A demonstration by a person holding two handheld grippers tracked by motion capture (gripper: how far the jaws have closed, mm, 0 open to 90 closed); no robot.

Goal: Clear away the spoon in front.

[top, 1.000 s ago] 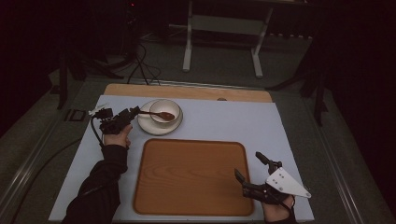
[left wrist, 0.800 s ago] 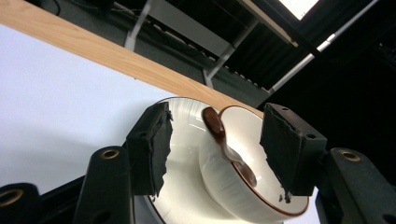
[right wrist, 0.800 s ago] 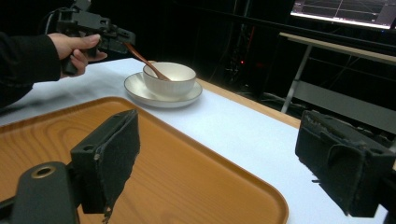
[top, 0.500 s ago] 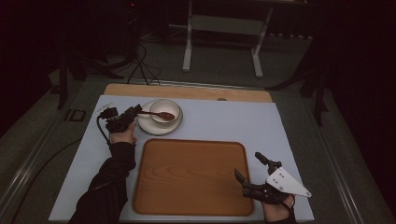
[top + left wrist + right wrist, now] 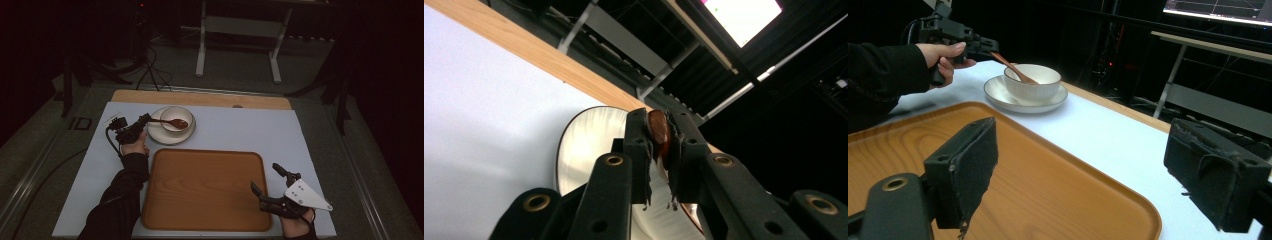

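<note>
The left tool (image 5: 143, 120) had just been closing and now clamped the handle of the spoon (image 5: 172, 122), whose head lay in the bowl (image 5: 176, 118) on the saucer (image 5: 159, 136). Lifted carelessly, the thin handle might twist between the pads, or the head could catch the rim and tip the bowl. The left forearm reached forward, tool about level; the right tool (image 5: 270, 185) rested open by the tray (image 5: 200, 187).
</note>
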